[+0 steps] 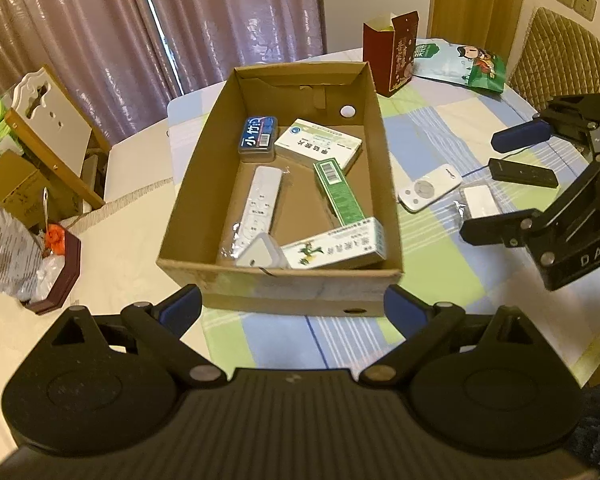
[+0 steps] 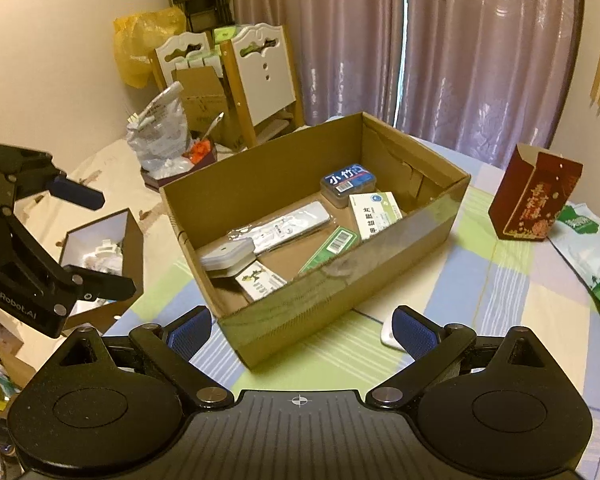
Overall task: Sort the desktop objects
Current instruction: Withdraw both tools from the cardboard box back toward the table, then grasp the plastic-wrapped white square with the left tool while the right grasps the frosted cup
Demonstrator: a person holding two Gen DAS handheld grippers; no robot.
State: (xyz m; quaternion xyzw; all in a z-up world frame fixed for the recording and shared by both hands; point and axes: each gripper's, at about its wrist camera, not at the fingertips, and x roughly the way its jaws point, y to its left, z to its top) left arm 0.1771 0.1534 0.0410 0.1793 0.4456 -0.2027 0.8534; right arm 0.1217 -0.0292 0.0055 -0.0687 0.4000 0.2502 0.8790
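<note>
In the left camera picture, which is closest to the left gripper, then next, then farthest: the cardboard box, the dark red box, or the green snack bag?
From the left gripper:
1. Cardboard box, right in front of it.
2. Dark red box, behind the cardboard box, to the right.
3. Green snack bag, farther right; nearly as far as the red box.

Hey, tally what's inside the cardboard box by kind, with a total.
In the cardboard box:
Medicine cartons: 3
White remotes: 1
Blue-labelled cases: 1
White triangular gadgets: 1
Total: 6
</note>
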